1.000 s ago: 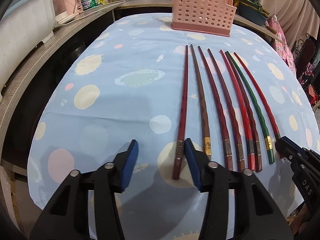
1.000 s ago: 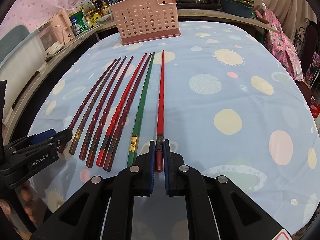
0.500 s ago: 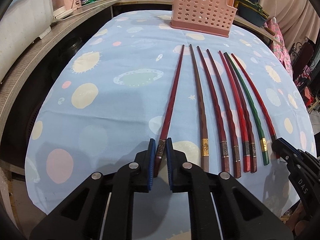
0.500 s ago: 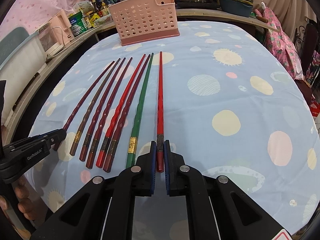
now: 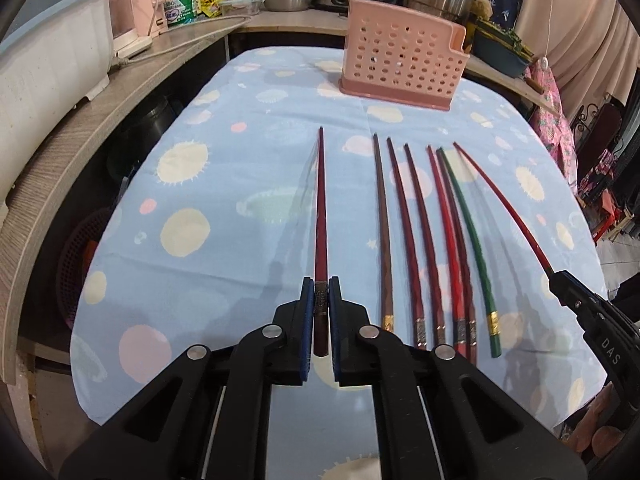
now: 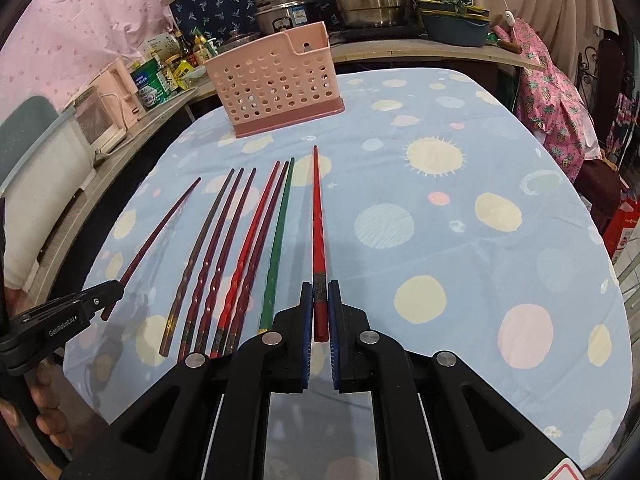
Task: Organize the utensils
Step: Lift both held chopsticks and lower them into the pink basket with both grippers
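**Both claws clamped on a chopstick, one at each end of the row**

Along your left runs a grey counter (image 5: 60, 152), its edge close beside the worktop (image 5: 224, 264), with a white tub (image 5: 48, 56) and a pink appliance (image 5: 136, 8) on it. Past that edge the blue spotted cloth lies bare across the left part of the worktop. In the right wrist view the right part is just as bare, out to the rounded cloth edge. At the far middle stands the pink perforated utensil basket (image 5: 404, 68), upright and well apart from the chopstick tips. Behind it, pots and bottles crowd the far counter.

Your left claw (image 5: 319, 312) is clamped on the dark red chopstick (image 5: 320, 216) at its banded near end; its tip points toward the basket. The jaws have just been closing onto it.

To its right, across a gap, five chopsticks (image 5: 424, 240) lie side by side on the cloth: one brown, two dark red, then a red and dark red pair touching. The green chopstick (image 5: 472, 240) lies just beside them.

Your right claw (image 6: 319, 312) grips the bright red chopstick (image 6: 318, 216) at its near end, just right of the green one.
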`<act>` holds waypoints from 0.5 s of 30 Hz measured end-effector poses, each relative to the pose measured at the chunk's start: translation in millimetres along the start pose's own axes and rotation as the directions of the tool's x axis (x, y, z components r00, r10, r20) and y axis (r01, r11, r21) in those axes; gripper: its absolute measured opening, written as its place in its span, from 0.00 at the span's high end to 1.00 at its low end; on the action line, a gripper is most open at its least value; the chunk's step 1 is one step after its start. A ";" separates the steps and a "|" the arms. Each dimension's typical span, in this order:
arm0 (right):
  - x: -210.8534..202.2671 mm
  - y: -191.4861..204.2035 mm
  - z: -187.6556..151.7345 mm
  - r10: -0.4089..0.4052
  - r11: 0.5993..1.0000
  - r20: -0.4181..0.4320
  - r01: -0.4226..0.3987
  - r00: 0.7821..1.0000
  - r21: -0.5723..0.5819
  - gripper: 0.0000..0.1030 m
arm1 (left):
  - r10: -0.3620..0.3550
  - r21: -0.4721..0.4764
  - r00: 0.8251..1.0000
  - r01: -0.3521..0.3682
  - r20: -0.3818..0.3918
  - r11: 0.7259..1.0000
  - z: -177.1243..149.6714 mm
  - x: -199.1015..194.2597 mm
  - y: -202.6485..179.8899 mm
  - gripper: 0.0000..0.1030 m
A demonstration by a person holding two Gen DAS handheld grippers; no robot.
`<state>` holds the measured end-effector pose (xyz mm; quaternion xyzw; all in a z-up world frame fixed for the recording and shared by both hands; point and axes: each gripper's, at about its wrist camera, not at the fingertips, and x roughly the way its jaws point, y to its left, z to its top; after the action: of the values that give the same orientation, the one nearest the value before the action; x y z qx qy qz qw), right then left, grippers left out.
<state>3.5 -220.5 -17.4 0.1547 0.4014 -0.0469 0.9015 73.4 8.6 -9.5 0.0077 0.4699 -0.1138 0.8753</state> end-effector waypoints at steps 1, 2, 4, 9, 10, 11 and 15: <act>-3.2 -0.8 5.1 0.005 1.000 0.011 -0.006 1.000 0.006 0.94 | -0.003 -0.003 1.000 0.003 0.009 1.000 4.1 -3.8 0.2 0.93; -6.1 -1.9 10.7 0.008 1.000 0.023 -0.008 1.000 0.008 0.94 | -0.006 -0.007 1.000 0.006 0.022 1.000 8.7 -8.4 0.7 0.93; -13.4 -2.2 22.2 0.012 1.000 0.051 -0.012 0.999 0.008 0.94 | -0.012 -0.011 0.999 0.012 0.051 1.000 18.7 -18.3 0.8 0.93; -32.2 -0.5 53.6 0.024 1.000 0.129 -0.024 0.991 0.000 0.94 | -0.023 -0.015 0.991 0.025 0.130 1.000 50.7 -41.1 -0.5 0.93; -35.2 -0.8 60.4 0.026 1.000 0.143 -0.027 0.989 0.000 0.94 | -0.022 -0.014 0.989 0.025 0.144 1.000 56.9 -44.9 -0.6 0.93; -38.3 -0.8 67.3 0.032 0.999 0.158 -0.033 0.987 0.003 0.93 | -0.021 -0.013 0.986 0.024 0.163 1.000 64.9 -49.1 -0.9 0.93; -47.3 -2.0 94.2 0.044 0.999 0.209 -0.047 0.977 0.005 0.93 | -0.025 -0.022 0.977 0.031 0.212 0.999 92.6 -60.0 0.1 0.93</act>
<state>38.1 -254.1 76.3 0.1627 0.3007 -0.0442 0.9387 117.5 9.1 91.7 -0.0221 0.3757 -0.1205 0.9186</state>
